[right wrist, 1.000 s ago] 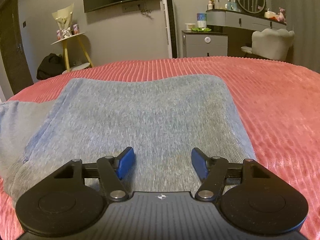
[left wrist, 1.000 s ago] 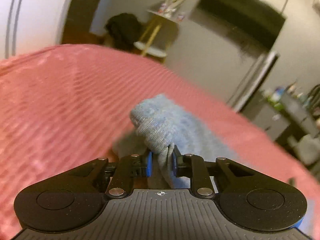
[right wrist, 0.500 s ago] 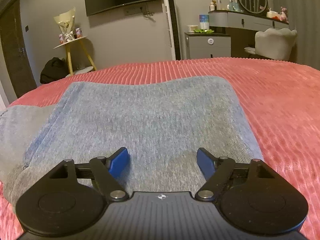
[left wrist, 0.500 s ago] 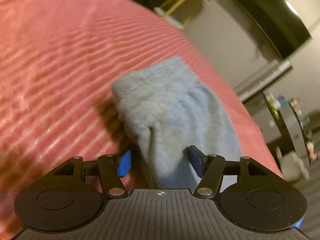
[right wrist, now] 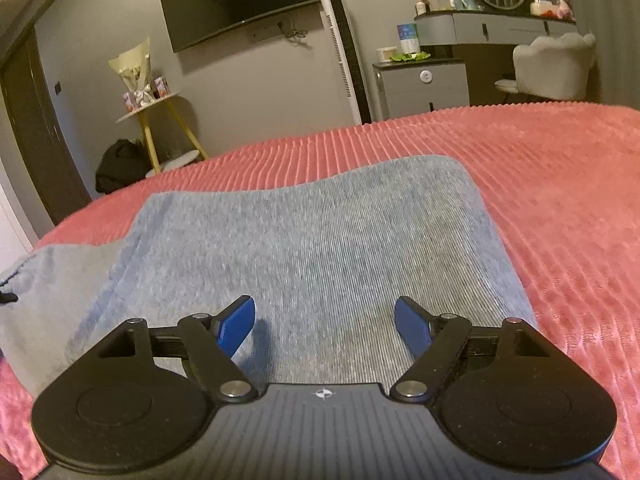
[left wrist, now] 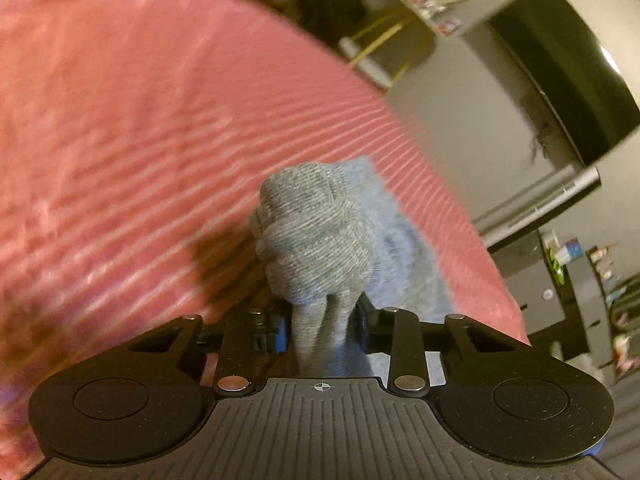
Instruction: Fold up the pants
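In the left wrist view our left tongs are closing, with a bunched end of the grey pants between the blue pads, which press in on the cloth from both sides. The gathered fabric bulges up just ahead of the tongs, and the rest of it trails away to the right over the pink ribbed bed. This view is tilted and somewhat blurred.

In the right wrist view our right tongs stand wide, with nothing pinched; the pads hang just over the near edge of the pants. There the pants lie flat on the bed, a broad grey panel reaching away from us, with a paler grey part at the left. Whether the right pads touch the cloth we cannot tell.

Beyond the bed we see a dark TV on the wall.
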A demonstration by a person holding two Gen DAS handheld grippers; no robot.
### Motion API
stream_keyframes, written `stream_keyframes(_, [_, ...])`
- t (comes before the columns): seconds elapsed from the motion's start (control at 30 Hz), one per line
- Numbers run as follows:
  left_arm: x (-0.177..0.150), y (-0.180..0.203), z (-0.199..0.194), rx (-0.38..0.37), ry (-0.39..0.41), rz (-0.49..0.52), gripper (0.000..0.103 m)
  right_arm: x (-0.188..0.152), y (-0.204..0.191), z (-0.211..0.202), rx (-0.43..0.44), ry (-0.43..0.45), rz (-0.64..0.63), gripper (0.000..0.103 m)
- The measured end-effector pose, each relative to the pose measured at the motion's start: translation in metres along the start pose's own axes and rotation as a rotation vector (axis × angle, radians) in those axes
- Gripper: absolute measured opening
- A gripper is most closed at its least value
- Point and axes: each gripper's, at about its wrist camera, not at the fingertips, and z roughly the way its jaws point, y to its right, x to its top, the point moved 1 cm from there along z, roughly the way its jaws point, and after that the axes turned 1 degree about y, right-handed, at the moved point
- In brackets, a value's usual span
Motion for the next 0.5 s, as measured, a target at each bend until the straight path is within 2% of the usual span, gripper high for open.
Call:
stream_keyframes(0.1, [-0.006, 0.04, -0.024, 0.029, 0.083, 0.184, 0.03, 0.005, 0.007, -0.004, 0.037, 0.007, 0.074, 0.078])
stream_keyframes(0.17, [-0.014, 0.068, -0.04, 0.02, 0.134, 0.298, 0.028, 0.008, 0.013, -0.009, 0.066, 0.023, 0.123, 0.078])
stream_keyframes(0.33, [-0.047, 0.129, -0.081, -0.076, 0.208, 0.468, 0.026, 0.011, 0.022, -0.018, 0.092, 0.046, 0.185, 0.078])
stream_keyframes(0.5, [-0.097, 0.177, -0.101, -0.123, 0.248, 0.663, 0.026, 0.015, 0.032, -0.031, 0.129, 0.077, 0.247, 0.078])
